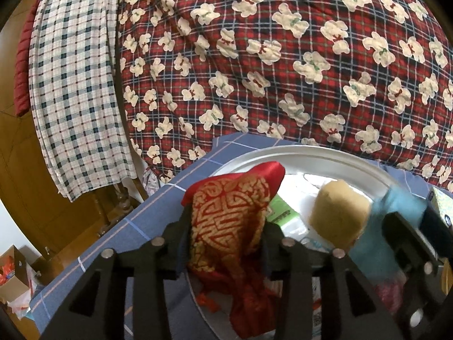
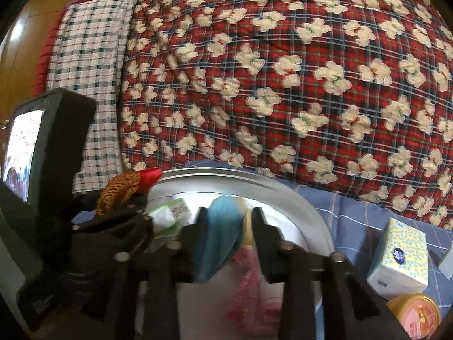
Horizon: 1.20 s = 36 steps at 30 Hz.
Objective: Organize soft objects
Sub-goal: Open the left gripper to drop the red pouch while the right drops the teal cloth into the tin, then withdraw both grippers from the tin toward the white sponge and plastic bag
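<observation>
two grippers over a white basin, each with a soft thing between its fingers

the left gripper (image 1: 226,226) is clamped on a red and gold pouch (image 1: 226,221), which stands up between the two black fingers with its red tassel end trailing down toward the camera, over the near left part of the white basin (image 1: 325,153). the right gripper (image 2: 229,221) pinches a blue cloth (image 2: 223,226) that hangs bunched between its fingers above the basin. in the basin lie a tan sponge (image 1: 339,215) just right of the pouch, a green and white packet (image 1: 280,215) behind the pouch, and something pink (image 2: 249,280), blurred, under the blue cloth. the basin sits on a blue checked tablecloth (image 1: 136,232). a yellow tissue pack (image 2: 399,257) and an orange-lidded jar (image 2: 416,314) rest on the cloth right of the basin. behind hangs a red plaid quilt (image 1: 283,56) with white bears, a checked cloth (image 1: 73,85) beside it.
</observation>
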Each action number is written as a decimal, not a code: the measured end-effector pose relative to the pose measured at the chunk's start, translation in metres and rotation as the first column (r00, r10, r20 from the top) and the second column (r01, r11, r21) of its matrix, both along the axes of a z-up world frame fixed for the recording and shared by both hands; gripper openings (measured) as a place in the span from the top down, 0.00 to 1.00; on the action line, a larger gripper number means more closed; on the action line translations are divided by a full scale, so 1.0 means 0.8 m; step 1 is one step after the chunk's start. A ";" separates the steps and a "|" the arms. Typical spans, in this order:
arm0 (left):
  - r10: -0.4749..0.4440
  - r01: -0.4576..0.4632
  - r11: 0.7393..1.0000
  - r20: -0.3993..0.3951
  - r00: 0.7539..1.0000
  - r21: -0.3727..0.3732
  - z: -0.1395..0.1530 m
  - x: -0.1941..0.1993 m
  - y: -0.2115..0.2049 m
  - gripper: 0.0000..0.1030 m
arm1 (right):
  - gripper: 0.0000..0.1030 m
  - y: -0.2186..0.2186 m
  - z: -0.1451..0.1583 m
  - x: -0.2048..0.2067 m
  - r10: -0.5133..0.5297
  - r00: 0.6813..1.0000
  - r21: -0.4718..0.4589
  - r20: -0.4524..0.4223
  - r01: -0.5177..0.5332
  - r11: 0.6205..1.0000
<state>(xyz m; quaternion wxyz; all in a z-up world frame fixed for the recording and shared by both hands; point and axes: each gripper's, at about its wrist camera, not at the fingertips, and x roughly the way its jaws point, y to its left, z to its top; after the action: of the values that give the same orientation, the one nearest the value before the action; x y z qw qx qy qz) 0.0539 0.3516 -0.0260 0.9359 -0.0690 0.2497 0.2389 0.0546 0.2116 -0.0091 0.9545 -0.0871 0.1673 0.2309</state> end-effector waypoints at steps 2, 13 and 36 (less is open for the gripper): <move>-0.007 0.007 1.000 -0.003 1.000 0.004 0.000 0.001 -0.001 0.52 | 0.48 -0.009 0.001 0.001 -0.020 1.000 0.031 -0.003 0.020 0.999; 0.083 -0.086 0.996 0.095 0.992 0.022 0.010 -0.026 -0.002 0.00 | 0.16 -0.030 0.008 -0.015 -0.038 0.998 0.093 0.048 0.034 0.995; 0.094 -0.104 0.993 0.151 0.984 0.059 0.020 -0.041 -0.011 0.00 | 0.16 -0.064 0.010 -0.026 -0.135 0.989 0.135 0.058 0.126 0.983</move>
<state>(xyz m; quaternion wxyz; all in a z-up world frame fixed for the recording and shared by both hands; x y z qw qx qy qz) 0.0212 0.3430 -0.0100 0.9405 -0.0674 0.1679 0.2875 0.0337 0.1606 -0.0010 0.9763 -0.0207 0.1249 0.1754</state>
